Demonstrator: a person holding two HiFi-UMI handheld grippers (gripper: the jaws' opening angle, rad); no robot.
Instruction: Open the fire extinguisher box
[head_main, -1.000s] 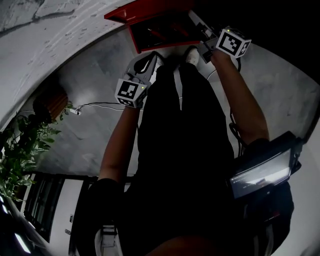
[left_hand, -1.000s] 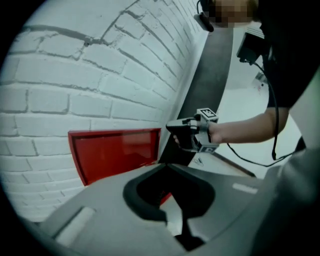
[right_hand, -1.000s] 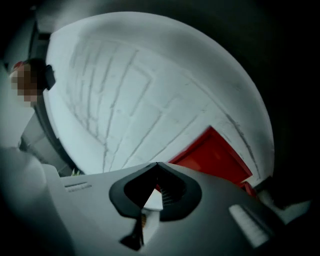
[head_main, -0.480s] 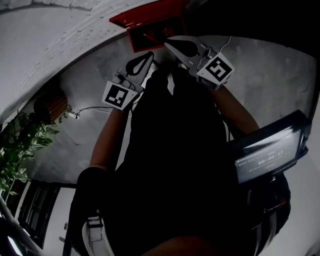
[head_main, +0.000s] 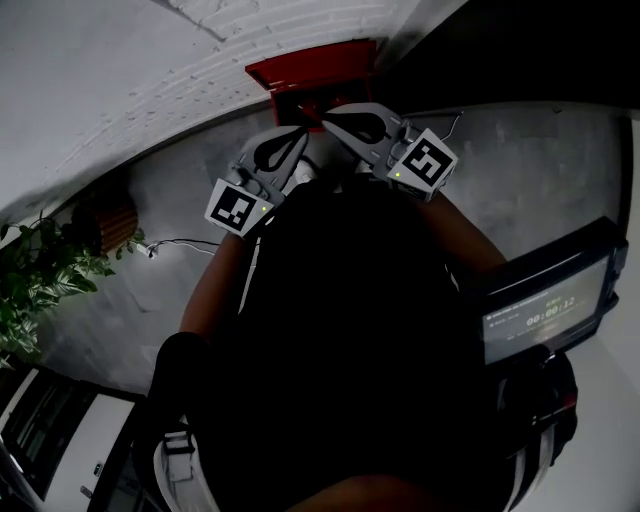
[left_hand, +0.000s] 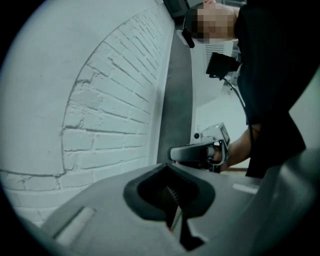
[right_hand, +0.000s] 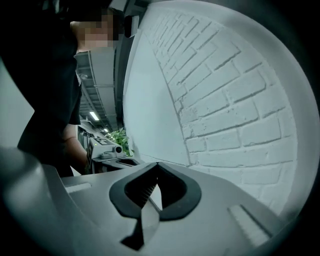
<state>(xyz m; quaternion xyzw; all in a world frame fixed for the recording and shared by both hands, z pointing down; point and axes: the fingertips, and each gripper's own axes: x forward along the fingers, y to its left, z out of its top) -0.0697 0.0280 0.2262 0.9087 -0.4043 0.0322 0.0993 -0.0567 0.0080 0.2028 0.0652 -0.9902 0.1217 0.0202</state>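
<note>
The red fire extinguisher box (head_main: 312, 66) stands on the floor against the white brick wall, at the top middle of the head view. A darker opening shows below its red top; the picture is too dim to tell more. My left gripper (head_main: 298, 138) and right gripper (head_main: 338, 113) are held side by side in front of the dark-clothed body, tips toward the box and short of it. Both are shut on nothing. The left gripper view shows its closed jaws (left_hand: 168, 166) and the right gripper (left_hand: 197, 151) beyond. The right gripper view shows closed jaws (right_hand: 157, 164) before the wall.
A white brick wall (head_main: 150, 80) runs along the grey floor. A green plant (head_main: 40, 275) and a round brown object (head_main: 105, 212) with a cable stand at the left. A lit screen device (head_main: 545, 320) hangs at the person's right side.
The right gripper has drawn back from the box's opening to beside the left gripper. The head view has shifted, so the box sits lower and more central.
</note>
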